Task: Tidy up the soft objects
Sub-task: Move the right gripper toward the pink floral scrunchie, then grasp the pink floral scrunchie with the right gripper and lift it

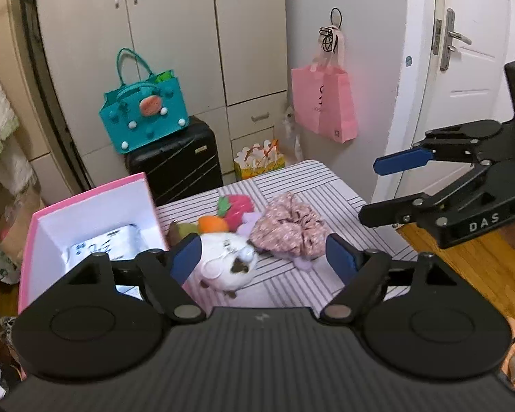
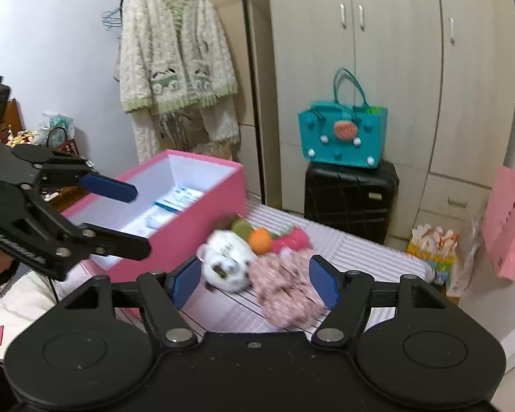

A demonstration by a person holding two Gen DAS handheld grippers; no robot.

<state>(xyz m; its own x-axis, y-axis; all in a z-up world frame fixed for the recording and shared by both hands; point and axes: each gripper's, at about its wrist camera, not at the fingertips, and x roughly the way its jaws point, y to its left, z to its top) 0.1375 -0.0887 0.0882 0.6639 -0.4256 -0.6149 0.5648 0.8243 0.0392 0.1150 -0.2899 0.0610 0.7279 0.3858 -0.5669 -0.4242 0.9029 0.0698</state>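
- Your left gripper fills the bottom of its own view, jaws spread wide and released, with nothing pressed between its blue pads.
- Between those pads, farther off, a white plush toy with dark patches lies on the striped table.
- Just right of the plush lies a bunched pink floral fabric piece, touching it or nearly so.
- Behind both sits a small cluster: a red strawberry plush, an orange plush fruit and a green plush fruit, close together near the middle of the table.
- A pink box with a white inside stands open at the left of the table, just beside the toys. White and blue packets lie in its bottom.
- Your right gripper is likewise unclenched and holds nothing. In its view the white plush and the floral fabric show beyond the gap between its pads.
- Each gripper appears in the other's view, off to the side, jaws apart and empty.
- Beyond the table a teal handbag rests on a black suitcase before pale wardrobe doors.
- A pink bag hangs on the far right, beside a white door.
- In the right wrist view, a fluffy white and green cardigan hangs on the far left wall.
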